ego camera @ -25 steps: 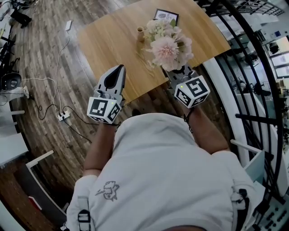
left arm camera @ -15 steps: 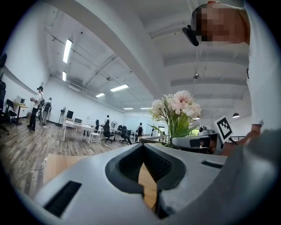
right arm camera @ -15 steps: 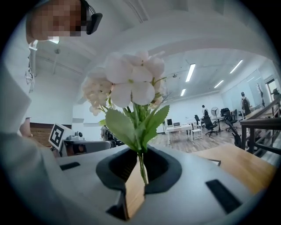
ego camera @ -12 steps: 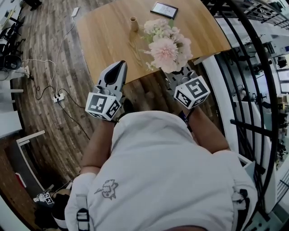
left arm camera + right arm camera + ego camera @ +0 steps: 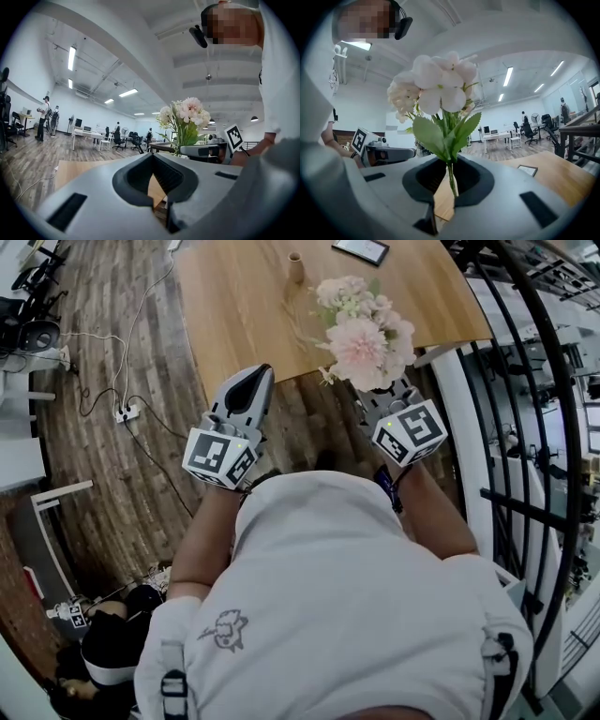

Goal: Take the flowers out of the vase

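My right gripper is shut on the green stems of a bunch of pale pink and white flowers, held upright clear of the vase. In the right gripper view the stems run down between the jaws, and the blooms fill the middle. The small tan vase stands alone far back on the wooden table. My left gripper is shut with nothing in it, beside the table's near edge. The left gripper view shows the flowers to its right.
A dark framed card lies on the table behind the vase. A black railing curves along the right. Cables and a power strip lie on the plank floor at left. Desks, chairs and people stand far off.
Both grippers have drawn back from the table, the right one carrying the flowers along. The vase and the framed card now sit farther away, near the top of the head view.
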`<state>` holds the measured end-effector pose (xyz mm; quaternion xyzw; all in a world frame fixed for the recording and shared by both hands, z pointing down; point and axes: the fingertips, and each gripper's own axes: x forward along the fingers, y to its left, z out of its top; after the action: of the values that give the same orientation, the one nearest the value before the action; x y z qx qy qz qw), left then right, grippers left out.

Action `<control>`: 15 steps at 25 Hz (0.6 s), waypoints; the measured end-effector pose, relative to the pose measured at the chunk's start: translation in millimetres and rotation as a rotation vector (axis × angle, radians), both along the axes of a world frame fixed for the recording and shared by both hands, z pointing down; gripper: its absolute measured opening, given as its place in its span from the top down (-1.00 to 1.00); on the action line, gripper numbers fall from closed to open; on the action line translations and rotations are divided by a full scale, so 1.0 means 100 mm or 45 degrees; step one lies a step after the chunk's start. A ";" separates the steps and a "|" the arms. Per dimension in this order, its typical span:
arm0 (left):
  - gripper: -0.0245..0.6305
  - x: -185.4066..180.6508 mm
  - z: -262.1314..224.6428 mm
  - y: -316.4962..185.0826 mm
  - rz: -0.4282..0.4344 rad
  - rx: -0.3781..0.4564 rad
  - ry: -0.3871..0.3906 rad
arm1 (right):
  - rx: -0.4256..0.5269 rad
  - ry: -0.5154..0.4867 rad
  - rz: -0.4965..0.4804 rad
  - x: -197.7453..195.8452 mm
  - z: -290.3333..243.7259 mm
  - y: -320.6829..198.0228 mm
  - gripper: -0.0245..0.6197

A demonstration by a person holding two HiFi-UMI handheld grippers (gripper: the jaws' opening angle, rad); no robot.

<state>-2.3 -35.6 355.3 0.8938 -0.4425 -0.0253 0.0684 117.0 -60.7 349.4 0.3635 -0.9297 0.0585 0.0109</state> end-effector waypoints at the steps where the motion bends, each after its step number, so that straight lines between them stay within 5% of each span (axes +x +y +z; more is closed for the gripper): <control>1: 0.92 0.00 -0.02 0.00 0.003 -0.001 -0.001 | -0.003 0.003 0.000 0.00 0.00 0.00 0.77; 10: 0.92 -0.07 -0.14 0.03 0.057 -0.038 -0.032 | -0.056 -0.002 0.028 0.00 -0.03 0.06 0.77; 15: 0.92 -0.36 0.03 0.59 0.109 -0.028 -0.035 | -0.050 -0.004 0.080 -0.22 0.14 0.66 0.77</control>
<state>-38.6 23.2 358.5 0.9114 -0.4050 -0.0051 0.0733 94.8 5.5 363.9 0.3920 -0.9166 0.0776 0.0147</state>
